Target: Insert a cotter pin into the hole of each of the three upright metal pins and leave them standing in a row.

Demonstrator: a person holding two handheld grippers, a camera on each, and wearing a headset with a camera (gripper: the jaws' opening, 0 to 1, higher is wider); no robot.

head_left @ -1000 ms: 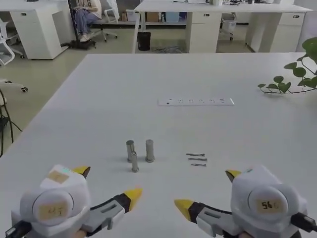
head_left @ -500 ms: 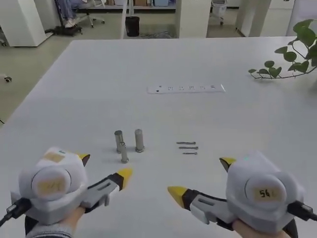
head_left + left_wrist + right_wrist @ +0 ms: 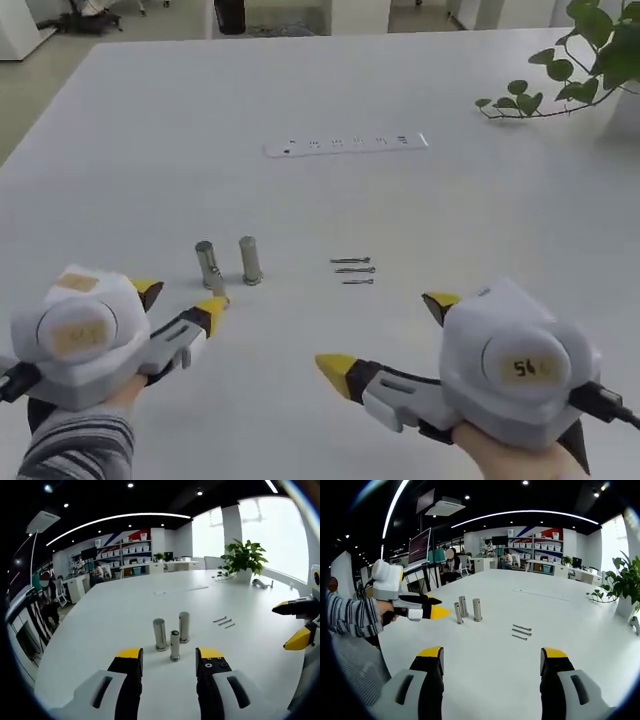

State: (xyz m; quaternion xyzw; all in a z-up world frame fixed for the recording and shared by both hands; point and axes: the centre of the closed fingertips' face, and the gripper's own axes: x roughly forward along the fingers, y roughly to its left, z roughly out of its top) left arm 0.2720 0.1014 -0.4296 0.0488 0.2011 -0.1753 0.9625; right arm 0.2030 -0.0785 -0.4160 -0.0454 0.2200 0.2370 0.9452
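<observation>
Since a second ago the left gripper (image 3: pixel 180 297) has come forward across the table (image 3: pixel 470 210) from well short of the metal pins to right at them, while the right gripper (image 3: pixel 386 332) has kept back at about the same stand-off. Its jaws are spread wide and hold nothing; in the left gripper view the shortest pin (image 3: pixel 174 645) stands upright in the gap at the yellow tips, clear of both, though in the head view the inner tip sits so close against it that contact cannot be ruled out there. Just behind it the two taller pins (image 3: pixel 172 630) stand upright side by side, apart from each other. The right gripper is also wide open and empty, with bare tabletop straight ahead of its tips. Beyond that stretch the three cotter pins (image 3: pixel 352 270) lie flat in a small stack of parallel lines, to the right of the metal pins with a clear strip between the two groups. Farther out a power strip (image 3: pixel 346 145) lies across the table, and a plant (image 3: pixel 590 50) overhangs the far right corner. The table's left edge and far edge are well away from the work.
</observation>
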